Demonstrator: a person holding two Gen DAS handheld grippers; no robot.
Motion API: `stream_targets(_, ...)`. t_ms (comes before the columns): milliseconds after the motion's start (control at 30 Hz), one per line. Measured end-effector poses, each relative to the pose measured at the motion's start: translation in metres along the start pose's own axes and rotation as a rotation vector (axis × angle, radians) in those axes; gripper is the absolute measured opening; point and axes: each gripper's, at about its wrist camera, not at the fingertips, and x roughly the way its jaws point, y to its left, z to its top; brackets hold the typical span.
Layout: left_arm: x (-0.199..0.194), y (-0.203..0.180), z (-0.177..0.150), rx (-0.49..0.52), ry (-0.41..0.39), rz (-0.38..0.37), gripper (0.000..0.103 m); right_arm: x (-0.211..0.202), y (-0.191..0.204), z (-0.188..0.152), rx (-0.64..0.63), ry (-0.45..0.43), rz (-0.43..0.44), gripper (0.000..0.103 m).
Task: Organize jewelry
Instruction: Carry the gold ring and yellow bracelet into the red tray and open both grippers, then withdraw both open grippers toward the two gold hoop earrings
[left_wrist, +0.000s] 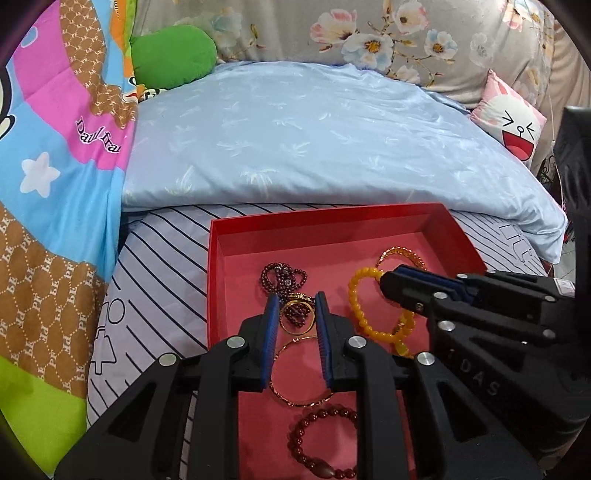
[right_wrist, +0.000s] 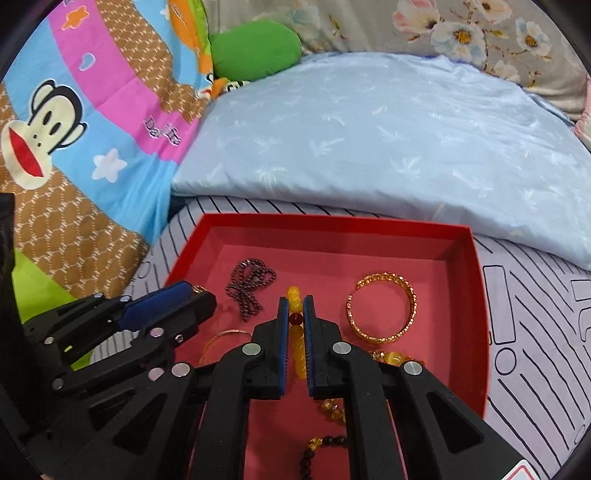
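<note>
A red tray (left_wrist: 218, 280) on the bed holds the jewelry; it also shows in the right wrist view (right_wrist: 476, 295). My left gripper (left_wrist: 295, 302) is open over a small gold ring with dark red beads (left_wrist: 295, 314) and a thin gold bangle (left_wrist: 291, 400). My right gripper (right_wrist: 295, 302) is shut on the yellow bead bracelet (right_wrist: 295, 295); the bracelet also shows in the left wrist view (left_wrist: 356, 291). A dark purple bead strand (left_wrist: 282, 277) lies behind. A gold cuff (right_wrist: 384, 308) lies to the right. A dark red bead bracelet (left_wrist: 321, 443) lies near me.
A light blue pillow (left_wrist: 314, 136) lies just behind the tray. A colourful cartoon quilt (left_wrist: 55, 184) rises on the left. A green cushion (left_wrist: 170, 55) and a pink face cushion (left_wrist: 513, 125) sit at the back. The striped sheet (right_wrist: 535, 332) surrounds the tray.
</note>
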Motion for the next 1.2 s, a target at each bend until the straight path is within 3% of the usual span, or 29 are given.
stream_targets(167,0.007,-0.001,-0.001,0.004,0.018,0.005,0.019,0.007,-0.004,-0.002,-0.003,0.015,-0.026,0.008)
stream_targets(367,0.001,-0.008,-0.003,0.036,-0.009,0.045,0.021,-0.006,-0.005,-0.006,-0.004,-0.028,-0.044,0.012)
stream_targets(433,-0.002,-0.008,-0.003,0.032,-0.016,0.049,0.032,-0.012,-0.004,-0.007,-0.008,-0.041,-0.047,0.013)
stream_targets(567,-0.011,-0.008,-0.002,0.021,-0.033,0.058,0.036,-0.028,-0.002,-0.010,-0.018,-0.072,-0.061,0.019)
stream_targets(833,-0.037,-0.014,-0.006,0.023,-0.060,0.063,0.044,-0.063,0.002,-0.024,-0.037,-0.121,-0.076,0.025)
stream_targets(1200,-0.086,-0.024,-0.034,0.028,-0.093,0.055,0.045,-0.109,0.008,-0.061,-0.022,-0.157,-0.066,0.025)
